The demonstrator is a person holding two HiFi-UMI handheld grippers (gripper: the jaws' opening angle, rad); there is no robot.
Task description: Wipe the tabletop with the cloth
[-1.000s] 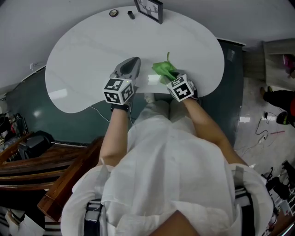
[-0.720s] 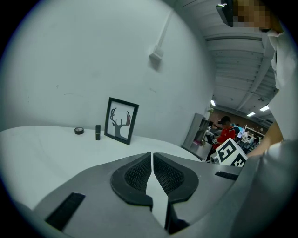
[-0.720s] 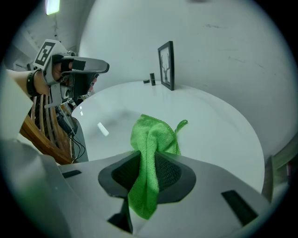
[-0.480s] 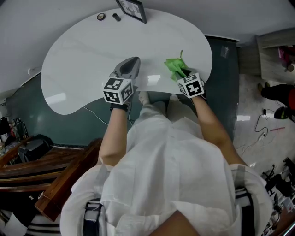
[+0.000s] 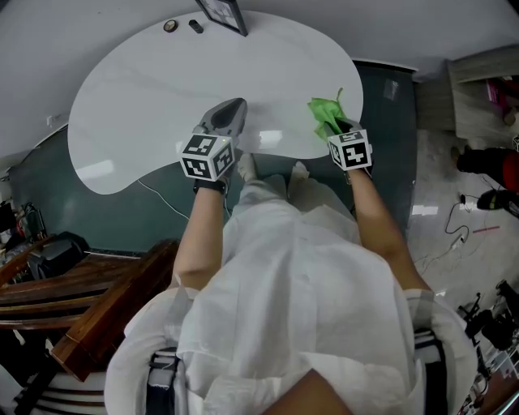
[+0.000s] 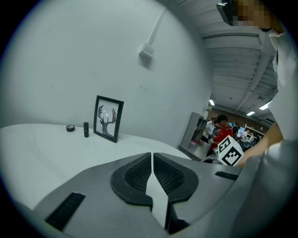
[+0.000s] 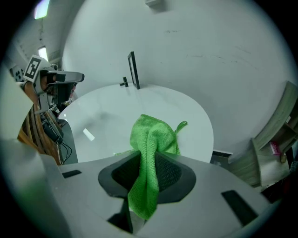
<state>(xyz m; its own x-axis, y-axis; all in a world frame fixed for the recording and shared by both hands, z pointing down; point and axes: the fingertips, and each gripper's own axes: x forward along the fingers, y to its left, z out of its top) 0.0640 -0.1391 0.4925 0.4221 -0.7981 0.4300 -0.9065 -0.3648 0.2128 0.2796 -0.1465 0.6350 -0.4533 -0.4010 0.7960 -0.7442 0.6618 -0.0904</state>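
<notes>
The green cloth (image 7: 150, 148) is pinched between the jaws of my right gripper (image 7: 148, 174), its loose end draped forward onto the white tabletop (image 7: 139, 111). In the head view the green cloth (image 5: 327, 116) lies at the table's near right edge, just ahead of my right gripper (image 5: 340, 130). My left gripper (image 5: 227, 117) hovers over the white tabletop (image 5: 162, 89) near its front edge, jaws shut with nothing between them. In the left gripper view the left gripper (image 6: 152, 171) points toward the far wall.
A framed picture (image 5: 220, 12) stands at the table's far edge with two small dark items (image 5: 182, 26) beside it. The picture frame (image 6: 108, 119) also shows in the left gripper view. Dark wooden furniture (image 5: 89, 308) sits at the lower left. A cable (image 5: 162, 198) hangs below the table.
My right gripper has dragged the green cloth rightward along the table's near edge to its right end. The left gripper has stayed in place.
</notes>
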